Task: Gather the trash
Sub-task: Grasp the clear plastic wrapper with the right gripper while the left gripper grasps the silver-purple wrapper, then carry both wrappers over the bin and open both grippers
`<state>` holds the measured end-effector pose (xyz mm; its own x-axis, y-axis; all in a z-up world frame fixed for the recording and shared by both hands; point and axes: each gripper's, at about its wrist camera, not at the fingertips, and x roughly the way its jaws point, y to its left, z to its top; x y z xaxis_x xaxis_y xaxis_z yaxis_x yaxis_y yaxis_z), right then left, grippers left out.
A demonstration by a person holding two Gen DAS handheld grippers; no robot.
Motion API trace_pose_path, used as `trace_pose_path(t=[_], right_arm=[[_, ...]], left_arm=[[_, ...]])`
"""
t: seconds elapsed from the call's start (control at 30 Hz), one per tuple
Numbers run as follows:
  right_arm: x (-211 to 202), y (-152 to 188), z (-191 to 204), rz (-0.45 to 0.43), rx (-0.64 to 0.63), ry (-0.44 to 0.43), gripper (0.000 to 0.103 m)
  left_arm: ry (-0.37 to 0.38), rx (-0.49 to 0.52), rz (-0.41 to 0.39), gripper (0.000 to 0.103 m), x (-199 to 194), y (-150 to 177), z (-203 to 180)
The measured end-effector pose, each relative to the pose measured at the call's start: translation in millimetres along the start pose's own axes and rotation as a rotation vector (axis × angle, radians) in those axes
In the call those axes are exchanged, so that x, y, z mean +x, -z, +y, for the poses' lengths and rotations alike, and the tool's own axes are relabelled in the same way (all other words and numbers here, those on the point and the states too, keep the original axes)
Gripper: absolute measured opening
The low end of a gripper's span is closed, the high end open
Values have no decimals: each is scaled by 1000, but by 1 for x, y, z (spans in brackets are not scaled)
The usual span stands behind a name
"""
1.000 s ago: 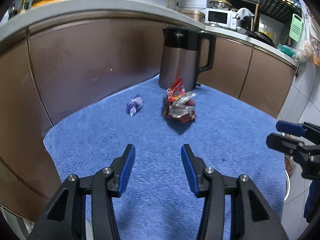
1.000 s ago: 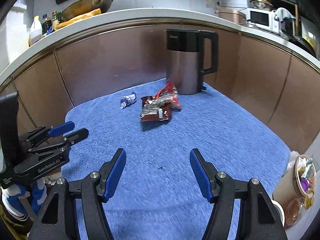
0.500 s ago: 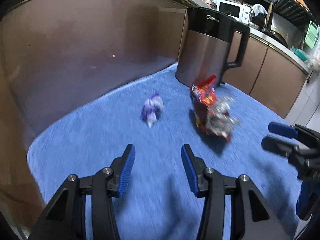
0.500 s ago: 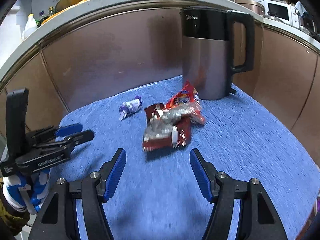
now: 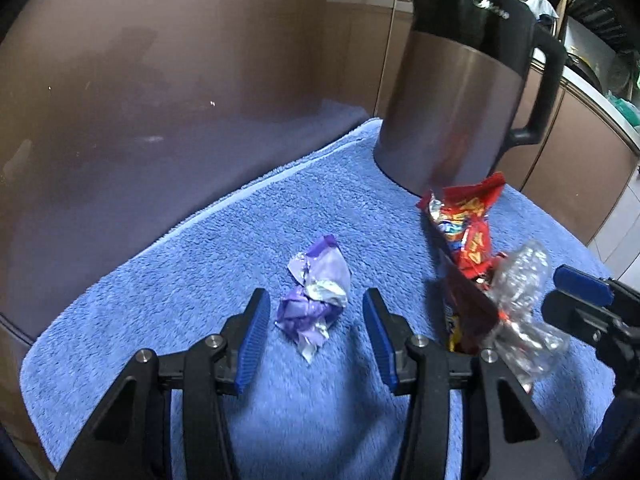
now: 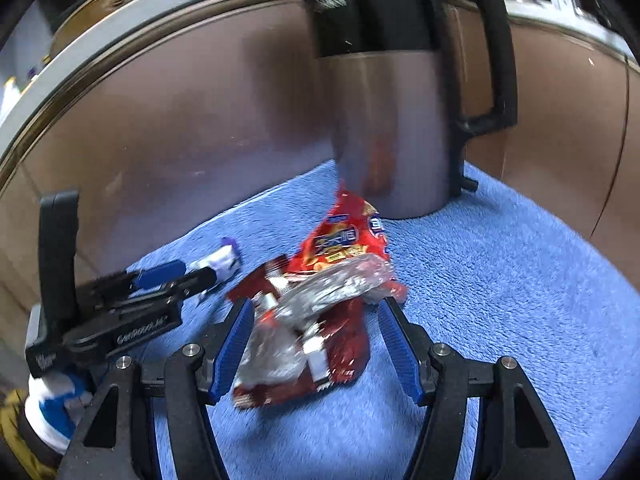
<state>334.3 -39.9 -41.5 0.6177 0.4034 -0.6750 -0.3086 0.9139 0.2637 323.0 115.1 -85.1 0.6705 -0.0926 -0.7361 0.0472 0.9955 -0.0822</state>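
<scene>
Left gripper [image 5: 312, 332] gaping wide, straddling crumpled purple foil wrapper [image 5: 314, 300]; right gripper [image 6: 316, 340] gaping wide, bracketing crumpled red foil snack bag [image 6: 320, 312].

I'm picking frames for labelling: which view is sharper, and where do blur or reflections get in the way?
Left wrist view: mostly sharp; the purple wrapper between the left tongs is crisp, and the kettle mirrors a red smear. Right wrist view: motion-blurred; the kettle streaks, and the red snack bag between the right tongs is soft. Both bend straight edges.
</scene>
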Motion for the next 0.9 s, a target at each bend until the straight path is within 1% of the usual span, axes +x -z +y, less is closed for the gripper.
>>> trace_pose_path(t=[0.07, 0.1, 0.13, 0.17, 0.2, 0.23, 0.27, 0.33, 0.4, 0.5, 0.73, 0.9], right_arm=[[10, -4, -6, 13, 48, -30, 50], [15, -6, -9, 16, 69, -38, 47], [18, -8, -11, 19, 83, -42, 40], [20, -10, -12, 22, 92, -45, 29], [23, -11, -14, 26, 102, -52, 23], [25, -12, -15, 27, 108, -56, 10], [25, -12, -15, 26, 107, -58, 5], [19, -13, -15, 10, 100, -68, 4], [6, -13, -12, -21, 84, -92, 4], [-19, -13, -6, -60, 66, -115, 4], [-111, -5, 14, -179, 21, -142, 4], [-188, 6, 21, -271, 2, -127, 4]], left_arm=[[1, -17, 14, 45, 7, -1, 1], [3, -22, 17, 45, 8, -2, 2], [7, -29, 19, 39, 10, -3, 3], [12, -35, 24, 35, 11, -3, 5], [20, -42, 27, 33, 12, -3, 6], [21, -46, 25, 33, 12, -4, 7], [19, -45, 23, 32, 12, -4, 8], [13, -46, 14, 31, 7, -3, 9], [23, -52, 2, 30, -2, -2, 9], [41, -63, -32, 30, -26, 2, 10], [66, -52, -112, 30, -98, 14, 0], [73, -39, -183, 30, -158, 19, -11]])
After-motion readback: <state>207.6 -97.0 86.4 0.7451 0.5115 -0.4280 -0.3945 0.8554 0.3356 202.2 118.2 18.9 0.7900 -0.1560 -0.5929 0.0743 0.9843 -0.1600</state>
